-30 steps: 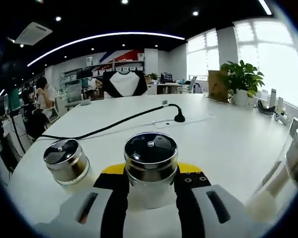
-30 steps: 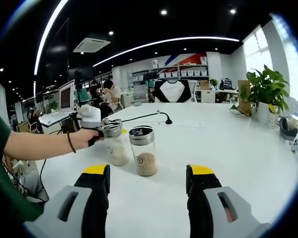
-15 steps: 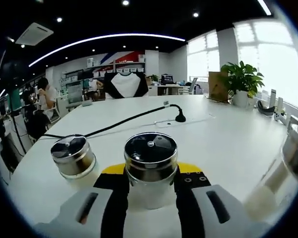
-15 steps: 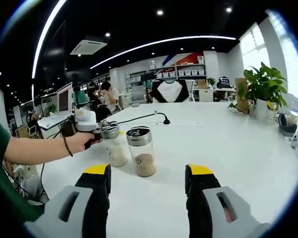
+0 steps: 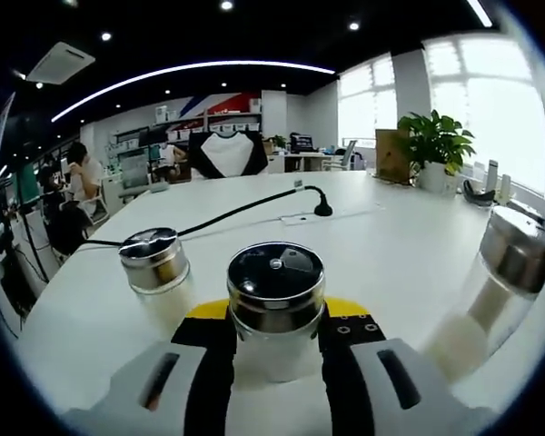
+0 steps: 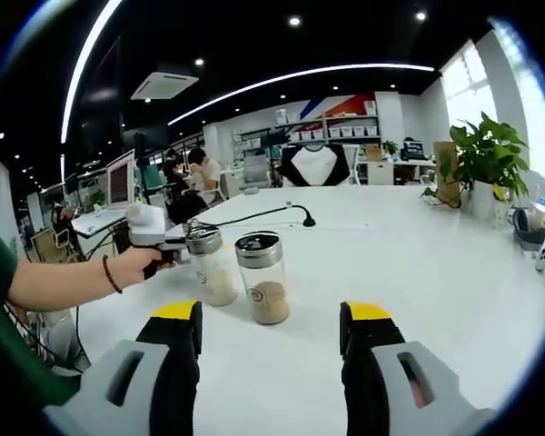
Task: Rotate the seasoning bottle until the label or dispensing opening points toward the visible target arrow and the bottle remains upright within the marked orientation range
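Observation:
A glass seasoning bottle [image 5: 275,272] with a steel-and-black lid stands upright between the jaws of my left gripper [image 5: 275,311], which is shut on it. In the right gripper view a hand holds that left gripper [image 6: 174,245] against the same bottle [image 6: 211,269], which has white contents. Right beside it stands a second bottle [image 6: 262,289] with brown seasoning. In the left gripper view one steel-lidded bottle [image 5: 154,263] is at the left and another [image 5: 504,263] at the right edge. My right gripper [image 6: 272,316] hangs open in front of the two bottles, apart from them.
Everything stands on a white table [image 6: 427,263]. A black cable runs to a small microphone base [image 6: 304,221] further back. A potted plant [image 6: 486,159] stands at the far right and a laptop [image 6: 118,182] at the far left. Seated people are beyond the table.
In the left gripper view the two neighbouring bottles have slid toward the middle while the held bottle stays in the jaws. The hand with the left gripper has swung slightly left in the right gripper view.

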A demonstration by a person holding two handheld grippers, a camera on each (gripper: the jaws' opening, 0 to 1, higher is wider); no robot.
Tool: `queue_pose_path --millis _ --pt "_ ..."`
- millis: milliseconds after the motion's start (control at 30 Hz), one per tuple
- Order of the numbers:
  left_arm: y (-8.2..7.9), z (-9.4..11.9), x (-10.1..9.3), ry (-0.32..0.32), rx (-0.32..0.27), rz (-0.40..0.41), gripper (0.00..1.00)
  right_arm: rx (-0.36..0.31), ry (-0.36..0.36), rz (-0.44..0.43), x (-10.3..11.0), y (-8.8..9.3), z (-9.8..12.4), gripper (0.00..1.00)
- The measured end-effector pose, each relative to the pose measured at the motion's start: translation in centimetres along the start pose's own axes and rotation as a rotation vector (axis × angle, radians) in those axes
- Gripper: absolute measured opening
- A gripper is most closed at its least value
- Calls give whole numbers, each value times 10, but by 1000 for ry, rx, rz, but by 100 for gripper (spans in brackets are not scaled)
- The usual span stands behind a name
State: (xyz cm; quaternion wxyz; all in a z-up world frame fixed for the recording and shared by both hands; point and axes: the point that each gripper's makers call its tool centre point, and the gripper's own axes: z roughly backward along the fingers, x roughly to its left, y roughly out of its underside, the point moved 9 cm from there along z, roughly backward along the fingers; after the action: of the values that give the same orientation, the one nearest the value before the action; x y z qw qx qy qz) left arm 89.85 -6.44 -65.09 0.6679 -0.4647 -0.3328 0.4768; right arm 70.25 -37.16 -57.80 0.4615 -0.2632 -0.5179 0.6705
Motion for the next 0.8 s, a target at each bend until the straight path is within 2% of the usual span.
queue_pose_path --millis 200,800 --pt "2 12 -2 6 21 0 37 6 -9 9 1 0 -1 62" --pt "20 58 -19 55 29 -1 37 20 -46 9 8 0 -6 62"
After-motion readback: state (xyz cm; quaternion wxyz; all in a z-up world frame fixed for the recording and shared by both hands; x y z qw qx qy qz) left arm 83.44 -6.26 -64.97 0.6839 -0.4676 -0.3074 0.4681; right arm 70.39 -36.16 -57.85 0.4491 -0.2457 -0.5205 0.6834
